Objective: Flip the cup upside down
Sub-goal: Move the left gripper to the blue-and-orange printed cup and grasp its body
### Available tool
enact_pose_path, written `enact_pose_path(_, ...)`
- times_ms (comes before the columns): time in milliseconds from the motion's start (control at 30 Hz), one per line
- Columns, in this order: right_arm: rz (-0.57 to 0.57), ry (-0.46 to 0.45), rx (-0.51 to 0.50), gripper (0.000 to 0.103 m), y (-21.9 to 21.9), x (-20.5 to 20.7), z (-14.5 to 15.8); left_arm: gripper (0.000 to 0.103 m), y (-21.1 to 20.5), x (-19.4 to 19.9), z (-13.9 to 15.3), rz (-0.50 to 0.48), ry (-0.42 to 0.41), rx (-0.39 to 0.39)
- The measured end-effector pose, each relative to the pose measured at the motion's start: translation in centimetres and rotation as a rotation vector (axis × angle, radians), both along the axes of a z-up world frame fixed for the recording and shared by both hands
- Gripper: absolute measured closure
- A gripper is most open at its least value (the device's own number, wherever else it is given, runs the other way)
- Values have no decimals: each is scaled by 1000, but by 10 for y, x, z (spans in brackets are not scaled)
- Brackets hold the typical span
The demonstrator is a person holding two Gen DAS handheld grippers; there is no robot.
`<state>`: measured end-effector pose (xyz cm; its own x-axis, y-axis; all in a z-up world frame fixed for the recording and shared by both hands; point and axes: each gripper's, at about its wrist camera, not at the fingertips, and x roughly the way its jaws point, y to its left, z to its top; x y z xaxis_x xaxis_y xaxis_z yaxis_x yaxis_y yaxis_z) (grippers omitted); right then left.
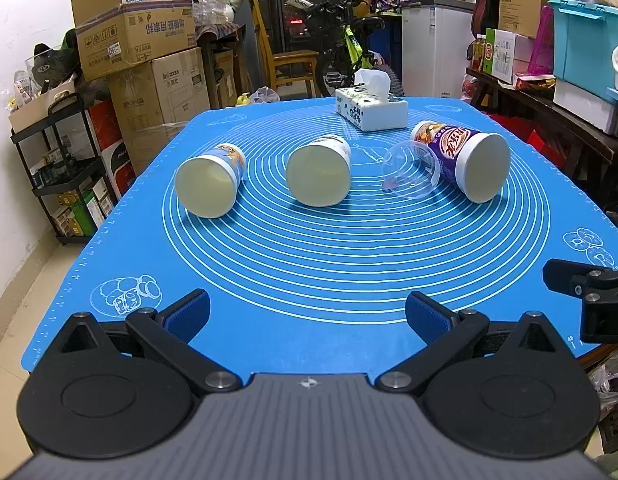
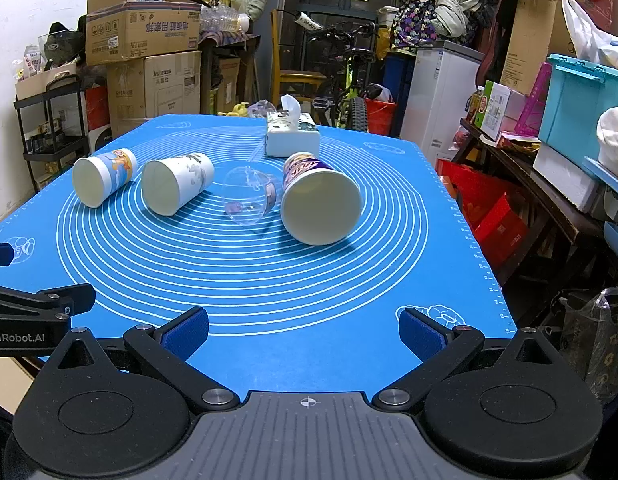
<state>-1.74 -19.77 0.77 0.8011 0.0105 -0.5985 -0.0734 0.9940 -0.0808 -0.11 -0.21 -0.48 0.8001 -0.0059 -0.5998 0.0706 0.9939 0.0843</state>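
**Four cups down on their sides, mouths toward me, both tools empty**

I've got both tools spread wide, nothing between the pads: left tool [image 1: 307, 314] and right tool [image 2: 303, 332] hover over the near edge of the blue silicone mat [image 1: 349, 280] on the worktop, side by side.

All cups lie well ahead of the tools, roughly in a row across the mat, long axes pointing away from me and open mouths facing the cameras:
- orange-print white paper cup [image 1: 209, 180], far left
- grey-print white paper cup [image 1: 317, 171], centre-left
- clear plastic cup [image 1: 411, 170], touching or just beside the next one
- purple-print paper cup [image 1: 463, 164], far right

My read: the left tool is nearer the two white cups, the right tool nearer the purple one [image 2: 319, 200]. Grip across the body, then rotate mouth-down. The clear cup looks flimsy; squeeze lightly. The white tissue box [image 1: 371, 110] sits behind the row, out of the way.
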Motion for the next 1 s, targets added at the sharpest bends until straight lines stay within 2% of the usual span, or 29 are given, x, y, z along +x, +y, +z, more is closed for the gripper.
enact_pose_path(267,5,-11,-3,2,-3,1,1,0,5,3,1,11,2,-3)
enact_pose_path(500,26,-37,19,2,2,19,12,0,18,25,14,36,7,-30)
enact_pose_path(700,51,-65,43,2,7,43,23,0,40,65,22,68,-13,40)
enact_pose_path(800,59,-68,62,2,8,61,25,0,60,93,25,105,-4,39)
enact_pose_path(1000,74,-65,93,2,15,89,22,0,84,150,11,125,33,101)
